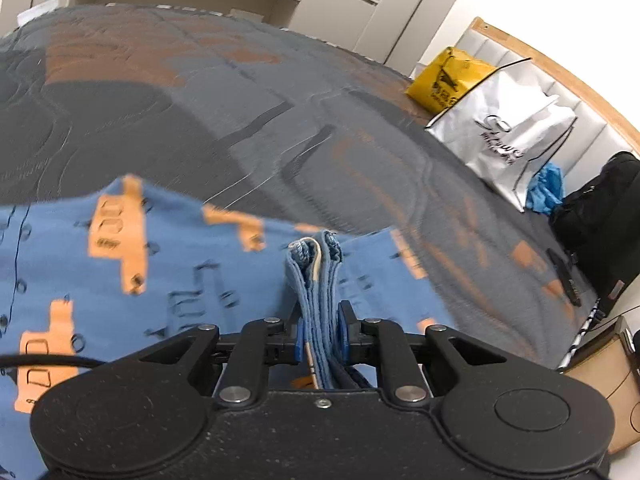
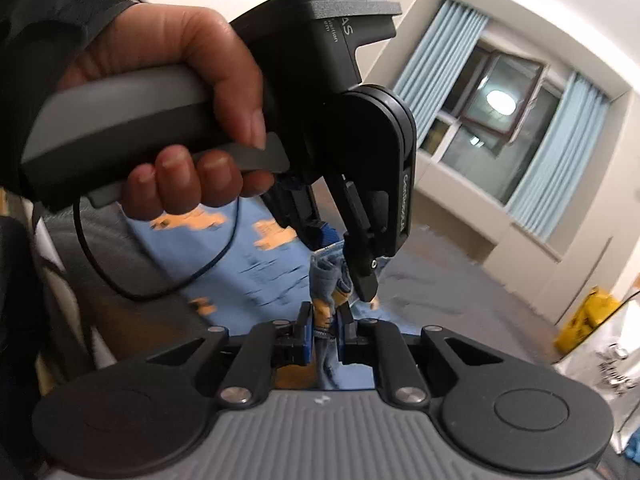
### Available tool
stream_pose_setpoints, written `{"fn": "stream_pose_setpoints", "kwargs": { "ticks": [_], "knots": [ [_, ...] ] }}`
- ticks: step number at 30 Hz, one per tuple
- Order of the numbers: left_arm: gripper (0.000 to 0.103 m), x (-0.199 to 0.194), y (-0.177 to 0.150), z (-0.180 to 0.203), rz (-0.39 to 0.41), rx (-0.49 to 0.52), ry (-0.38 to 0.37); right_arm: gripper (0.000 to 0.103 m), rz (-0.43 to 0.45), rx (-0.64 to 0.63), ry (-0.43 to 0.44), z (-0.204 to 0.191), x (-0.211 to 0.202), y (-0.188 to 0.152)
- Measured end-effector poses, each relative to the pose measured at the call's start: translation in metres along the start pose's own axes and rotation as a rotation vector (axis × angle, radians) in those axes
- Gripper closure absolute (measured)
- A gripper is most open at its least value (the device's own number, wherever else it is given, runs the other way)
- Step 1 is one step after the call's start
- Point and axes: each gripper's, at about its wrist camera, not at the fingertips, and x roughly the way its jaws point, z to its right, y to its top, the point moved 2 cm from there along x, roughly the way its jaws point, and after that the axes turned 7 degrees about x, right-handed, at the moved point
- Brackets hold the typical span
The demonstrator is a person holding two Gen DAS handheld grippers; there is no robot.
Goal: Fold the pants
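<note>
Both grips: each gripper's fingers were pressed onto bunched cloth, neither spread.
Left fingers: the left gripper [image 1: 320,332] pinched a thick stack of ribbed blue hem layers between its blue pads [image 1: 301,338], the layered edge standing up past the fingertips.
Right fingers: the right gripper [image 2: 325,330] clamped a narrower bunch of the same fabric, with an orange patch showing between the pads.
Spacing: in the right wrist view the left gripper's tip sat just beside the right gripper's pinch, so the two held points were brought close together.
Hand: the person's left hand [image 2: 188,120] squeezed the grey trigger handle.
Garment: the blue knit pants with orange vehicle prints [image 1: 168,272] spread out to the left of the left gripper and behind it, over a dark grey quilted bedspread with orange patches [image 1: 248,92].
Progress: by my reading, several layers in one pinch meant the legs were already doubled; the gathered end appeared lifted, being carried over for a further fold. Laying down and smoothing seemed to remain.
Axis: the long axis could not be told for certain; the cloth seemed to run away from the pinched end toward the left of the left wrist view.
Surroundings: a white paper shopping bag [image 1: 516,140] and a yellow plastic bag [image 1: 448,76] stood well apart at the bed's far edge.
</note>
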Motion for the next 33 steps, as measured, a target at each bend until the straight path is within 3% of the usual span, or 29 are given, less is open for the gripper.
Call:
{"fn": "stream_pose_setpoints", "kwargs": {
  "ticks": [4, 9, 12, 14, 19, 26, 33],
  "knots": [
    [0.075, 0.007, -0.014, -0.018, 0.002, -0.041, 0.011, 0.090, -0.067, 0.007, 0.018, -0.010, 0.019, -0.005],
    [0.075, 0.009, -0.018, -0.023, 0.019, -0.060, -0.011, 0.090, -0.087, 0.059, 0.014, -0.005, 0.024, -0.008],
    [0.077, 0.007, -0.020, -0.024, 0.028, -0.061, -0.014, 0.090, -0.089, 0.066, 0.014, 0.000, 0.026, -0.007],
    [0.089, 0.005, -0.020, -0.023, 0.037, -0.060, -0.019, 0.090, -0.087, 0.068, 0.012, 0.001, 0.026, -0.006],
    [0.091, -0.011, -0.014, -0.018, 0.102, -0.052, -0.026, 0.090, -0.057, 0.082, -0.003, -0.011, 0.016, -0.001],
    [0.092, -0.053, -0.003, -0.028, 0.131, 0.047, 0.080, 0.090, 0.008, 0.052, 0.067, -0.027, 0.020, 0.028],
    [0.092, -0.058, -0.015, -0.080, 0.076, 0.019, 0.152, 0.089, -0.027, 0.025, 0.175, -0.062, 0.047, 0.042]
  ]
}}
